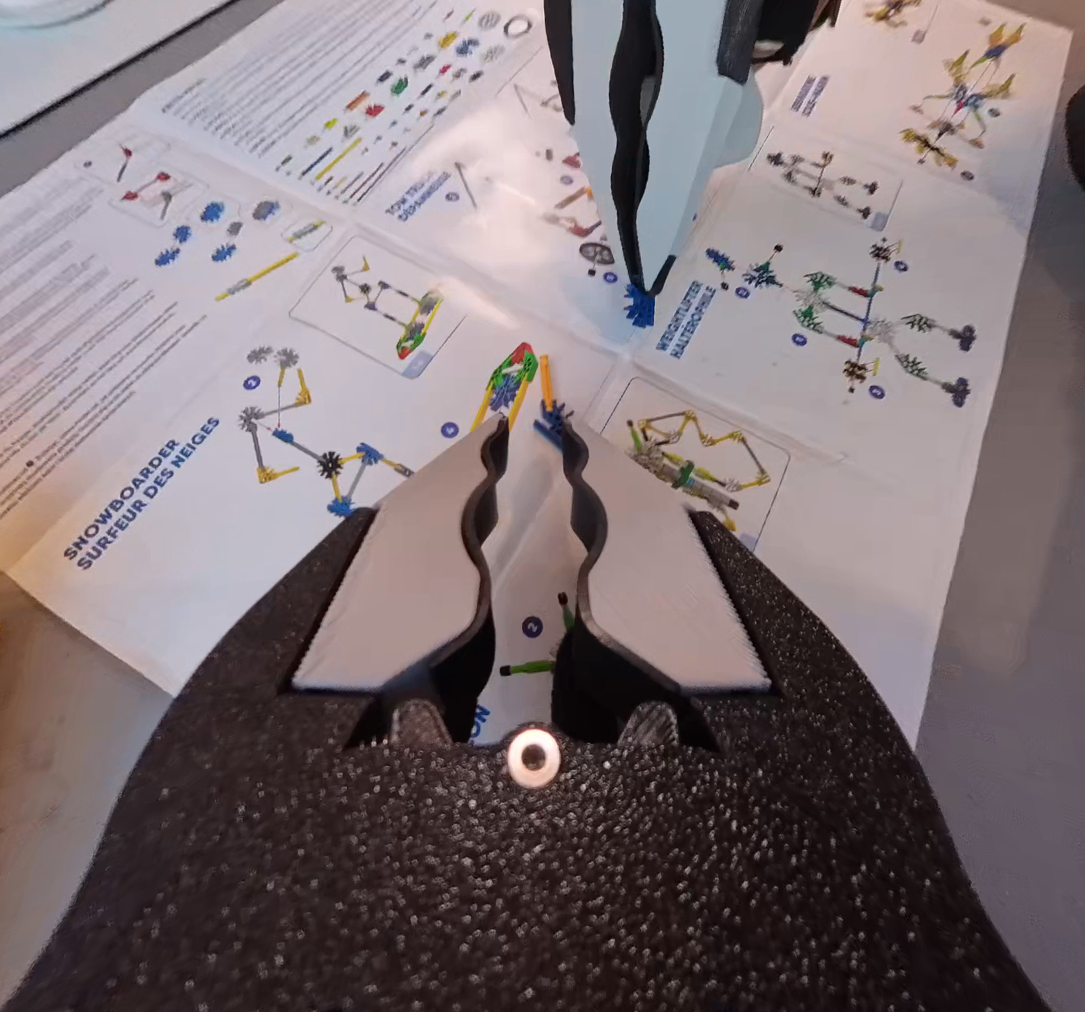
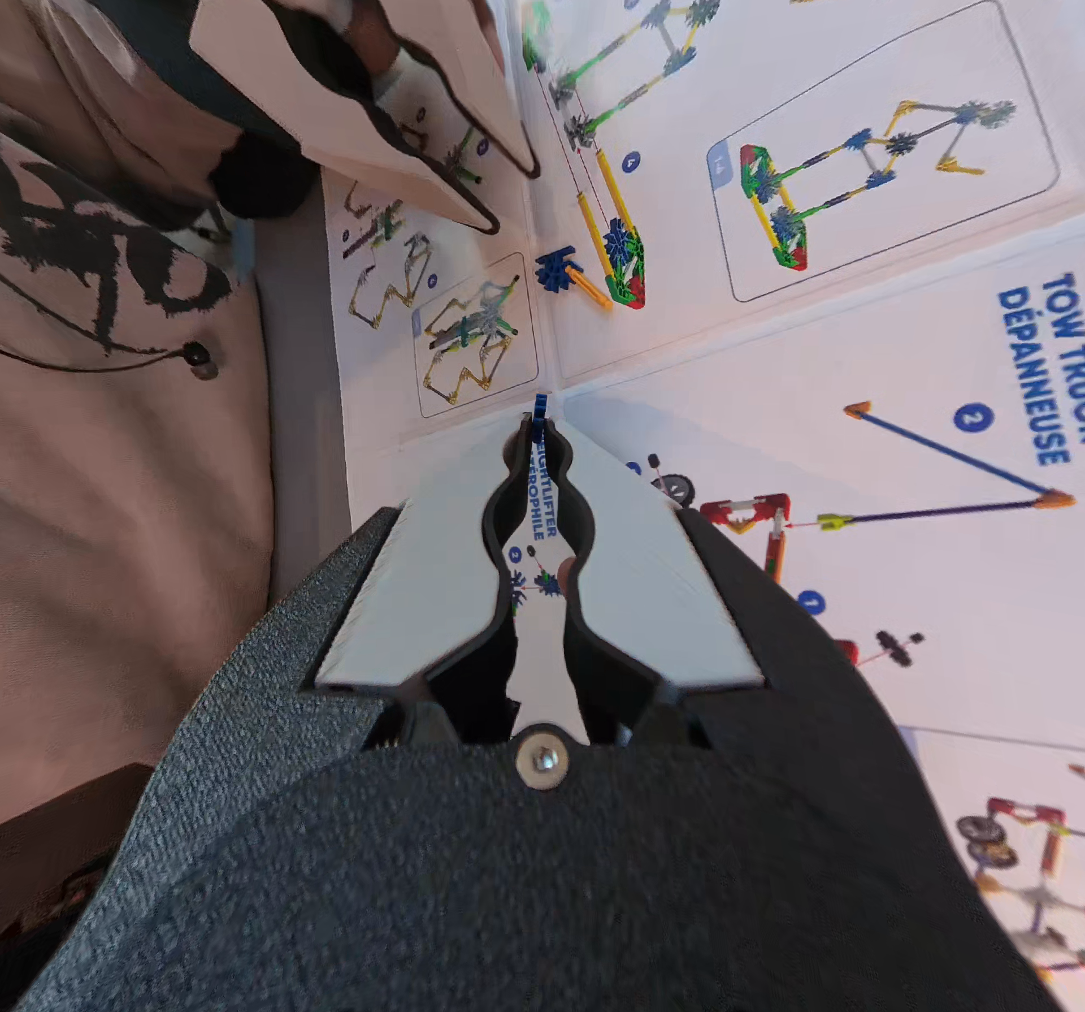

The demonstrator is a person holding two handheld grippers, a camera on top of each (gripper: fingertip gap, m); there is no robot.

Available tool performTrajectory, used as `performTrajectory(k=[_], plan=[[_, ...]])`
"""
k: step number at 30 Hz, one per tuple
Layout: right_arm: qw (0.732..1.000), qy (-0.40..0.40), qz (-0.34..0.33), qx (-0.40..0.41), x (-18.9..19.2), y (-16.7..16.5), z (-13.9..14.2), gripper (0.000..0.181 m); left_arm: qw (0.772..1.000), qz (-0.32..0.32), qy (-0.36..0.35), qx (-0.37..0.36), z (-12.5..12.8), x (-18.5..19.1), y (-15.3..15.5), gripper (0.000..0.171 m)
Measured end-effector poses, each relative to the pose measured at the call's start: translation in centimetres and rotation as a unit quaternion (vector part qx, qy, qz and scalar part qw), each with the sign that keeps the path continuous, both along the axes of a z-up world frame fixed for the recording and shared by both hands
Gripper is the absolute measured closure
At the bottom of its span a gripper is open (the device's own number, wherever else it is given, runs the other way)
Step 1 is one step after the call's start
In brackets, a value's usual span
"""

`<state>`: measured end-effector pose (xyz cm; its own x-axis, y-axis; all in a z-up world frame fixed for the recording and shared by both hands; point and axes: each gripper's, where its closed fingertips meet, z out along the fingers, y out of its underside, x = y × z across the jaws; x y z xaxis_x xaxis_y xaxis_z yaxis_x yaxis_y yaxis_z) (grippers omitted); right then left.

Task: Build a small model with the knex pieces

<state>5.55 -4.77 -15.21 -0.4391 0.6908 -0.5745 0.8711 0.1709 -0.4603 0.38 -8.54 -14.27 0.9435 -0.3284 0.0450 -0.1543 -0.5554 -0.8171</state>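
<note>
The right gripper (image 2: pixel 535 426) has its jaws pressed together on a small blue toothed connector (image 1: pixel 640 305), pinched only at its upper edge by the very tips, with most of the piece sticking out below them and touching or just above the unfolded instruction sheet (image 1: pixel 587 103). With so thin a bite, the connector could twist or pop free if the tips tilt or press down against the paper, and the loose sheet itself could slide or crease under that push. The left gripper (image 1: pixel 531 431) has its jaws apart and holds nothing; it hovers low over the sheet. Just ahead of its right fingertip lies a second blue connector with a yellow rod (image 2: pixel 572 276) plugged into it, so near that a small forward drift could nudge it across the paper. That loose piece rests flat beside a printed drawing of a model, between the two grippers, a short way from the pinched connector. A pale mat (image 1: pixel 117 44) lies at the sheet's far corner.
</note>
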Motion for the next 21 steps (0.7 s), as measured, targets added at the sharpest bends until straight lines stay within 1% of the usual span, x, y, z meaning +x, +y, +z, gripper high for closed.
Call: performTrajectory(k=[3, 5, 7, 8, 10, 12, 15, 17, 20, 21], plan=[[0.998, -0.031, 0.038, 0.028, -1.0, 0.1, -1.2, 0.178, 0.999, -0.007, 0.011, -0.030, -1.6, -0.5, -0.1, 0.148], [0.996, -0.039, 0.060, 0.048, -1.5, 0.3, -1.5, 0.175, 0.999, -0.026, 0.020, -0.029, -1.7, -0.1, 0.0, 0.146], [0.993, -0.032, 0.075, 0.085, -2.1, 0.9, -1.9, 0.174, 0.998, -0.044, 0.036, -0.029, -1.8, 0.3, 0.3, 0.146], [0.993, -0.028, 0.076, 0.091, -2.3, 0.9, -1.8, 0.173, 0.997, -0.051, 0.045, -0.034, -2.0, 0.4, 0.4, 0.146], [0.992, -0.012, 0.067, 0.108, -2.8, 1.4, -1.6, 0.170, 0.995, -0.061, 0.060, -0.048, -2.6, 0.5, 0.5, 0.146], [0.989, 0.021, 0.059, 0.136, -2.8, 1.9, -1.3, 0.167, 0.995, -0.062, 0.063, -0.050, -2.8, 0.6, 0.5, 0.147], [0.979, 0.079, 0.045, 0.182, -1.9, 2.0, -0.8, 0.162, 0.996, -0.047, 0.058, -0.052, -2.9, 0.4, 0.7, 0.157], [0.970, 0.111, 0.016, 0.216, -1.4, 1.9, -0.8, 0.157, 0.996, -0.038, 0.055, -0.052, -2.9, 0.5, 0.9, 0.158], [0.964, 0.140, -0.045, 0.221, -1.1, 0.4, -0.9, 0.149, 0.997, -0.021, 0.051, -0.054, -2.9, 0.6, 1.2, 0.159], [0.961, 0.149, -0.063, 0.225, -1.2, 0.1, -1.0, 0.149, 0.997, -0.017, 0.049, -0.054, -2.8, 0.6, 1.4, 0.160]])
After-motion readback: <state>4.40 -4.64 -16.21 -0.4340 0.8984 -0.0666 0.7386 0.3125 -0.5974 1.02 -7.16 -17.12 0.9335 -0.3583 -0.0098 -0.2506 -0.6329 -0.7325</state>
